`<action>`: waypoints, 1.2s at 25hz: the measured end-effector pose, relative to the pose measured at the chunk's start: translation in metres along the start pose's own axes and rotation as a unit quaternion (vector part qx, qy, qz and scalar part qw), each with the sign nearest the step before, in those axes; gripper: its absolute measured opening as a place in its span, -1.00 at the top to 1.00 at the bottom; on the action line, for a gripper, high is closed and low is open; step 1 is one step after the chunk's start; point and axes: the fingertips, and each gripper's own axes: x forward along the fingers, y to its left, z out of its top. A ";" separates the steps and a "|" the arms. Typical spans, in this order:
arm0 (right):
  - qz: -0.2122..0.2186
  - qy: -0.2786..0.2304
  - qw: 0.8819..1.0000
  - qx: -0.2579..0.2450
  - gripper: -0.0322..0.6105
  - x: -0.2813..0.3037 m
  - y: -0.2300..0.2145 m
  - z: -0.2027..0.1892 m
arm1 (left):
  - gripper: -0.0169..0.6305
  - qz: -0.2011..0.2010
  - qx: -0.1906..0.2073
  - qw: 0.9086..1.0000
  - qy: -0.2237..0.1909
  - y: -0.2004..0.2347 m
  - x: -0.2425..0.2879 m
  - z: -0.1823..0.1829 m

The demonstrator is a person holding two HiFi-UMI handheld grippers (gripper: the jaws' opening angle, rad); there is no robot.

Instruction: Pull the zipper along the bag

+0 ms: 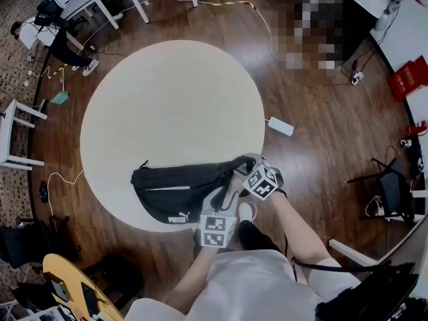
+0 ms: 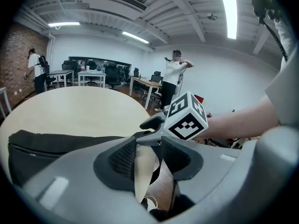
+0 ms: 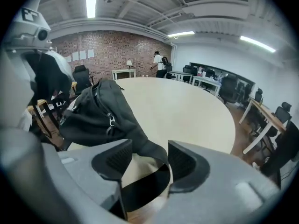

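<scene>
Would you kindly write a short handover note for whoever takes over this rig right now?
Left hand-held gripper: jaws apart, holding nothing, close beside the right one at the bag's strap end.
Right hand-held gripper: jaws apart; the strap runs between them, not clamped.
Bag: lies on the round table, near its near edge.
Done: no pulling evident; the zipper pull is in neither gripper.
Left: probably steady the bag with one gripper, grip the pull with the other and draw it along.
</scene>
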 end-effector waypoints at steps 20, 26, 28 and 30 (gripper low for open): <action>0.059 0.005 0.998 0.031 0.90 0.023 0.006 -0.013 | 0.27 0.094 -0.017 0.991 0.097 0.040 0.069 -0.049; 0.080 0.009 0.996 0.027 0.90 0.021 0.006 -0.013 | 0.40 0.153 -0.015 0.980 0.126 0.061 0.083 -0.060; 0.077 0.005 0.997 0.025 0.90 0.021 0.006 -0.013 | 0.52 0.167 -0.013 0.977 0.132 0.067 0.084 -0.064; 0.073 0.002 0.997 0.023 0.90 0.022 0.005 -0.012 | 0.53 0.170 -0.012 0.977 0.131 0.068 0.084 -0.065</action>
